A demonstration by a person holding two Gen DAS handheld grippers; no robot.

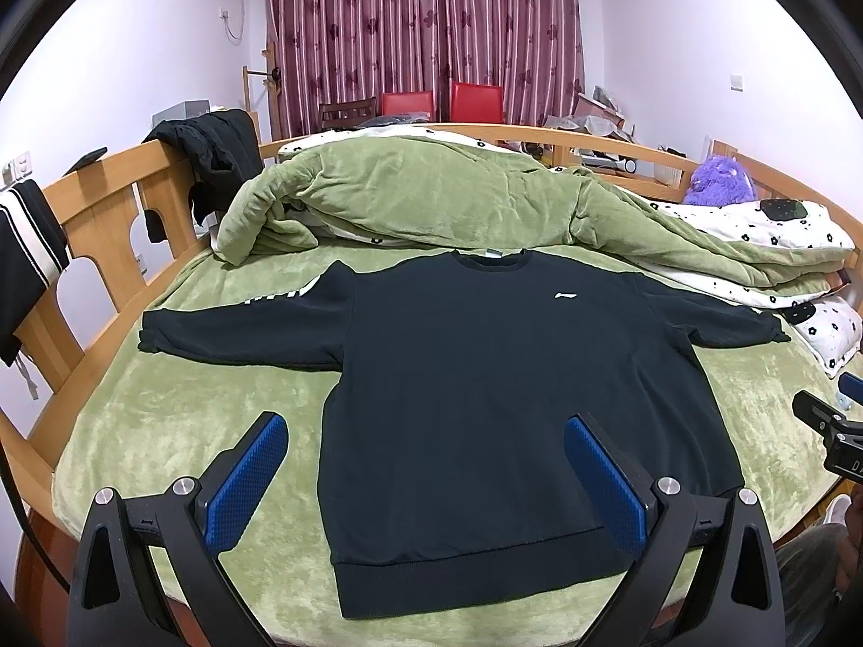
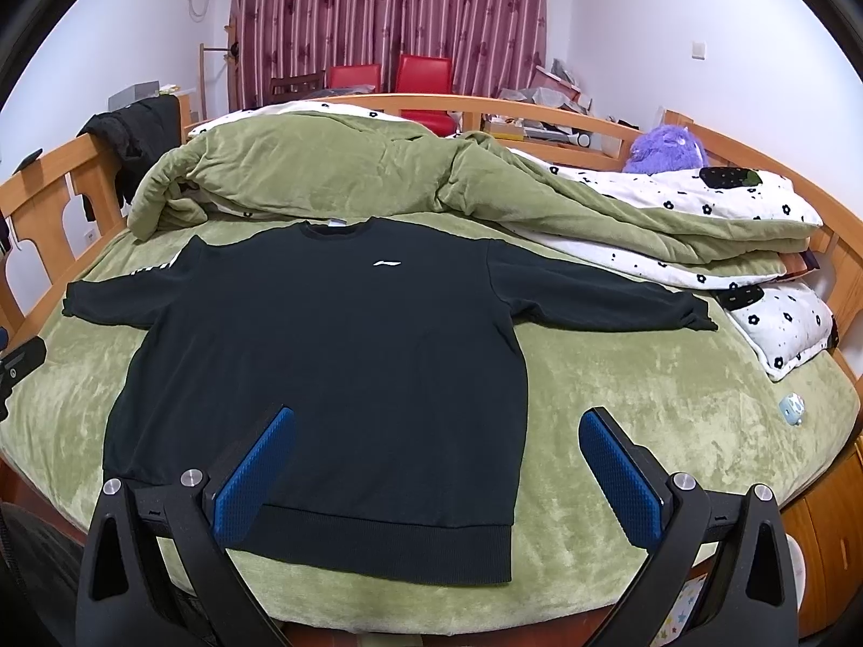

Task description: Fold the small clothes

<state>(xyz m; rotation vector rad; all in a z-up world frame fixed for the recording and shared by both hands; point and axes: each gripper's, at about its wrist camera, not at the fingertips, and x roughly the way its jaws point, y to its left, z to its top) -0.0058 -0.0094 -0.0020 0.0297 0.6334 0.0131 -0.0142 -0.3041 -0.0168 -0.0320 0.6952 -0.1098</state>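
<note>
The left gripper (image 1: 426,477) hung with its fingers spread wide and empty over the hem's left corner. The black sweatshirt (image 1: 485,377) lay flat on the green bed (image 1: 162,431), front up, both sleeves stretched out sideways. The right gripper (image 2: 437,472) was likewise agape, holding nothing, above the hem's right side. I reckoned the plush cover might get pinched up along with the fabric, and the thick hem could slip from a shallow bite.

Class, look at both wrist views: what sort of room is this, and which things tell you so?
Most likely a home bedroom: a wooden bed frame, a rumpled green quilt, and a purple plush toy beside closed curtains.
</note>
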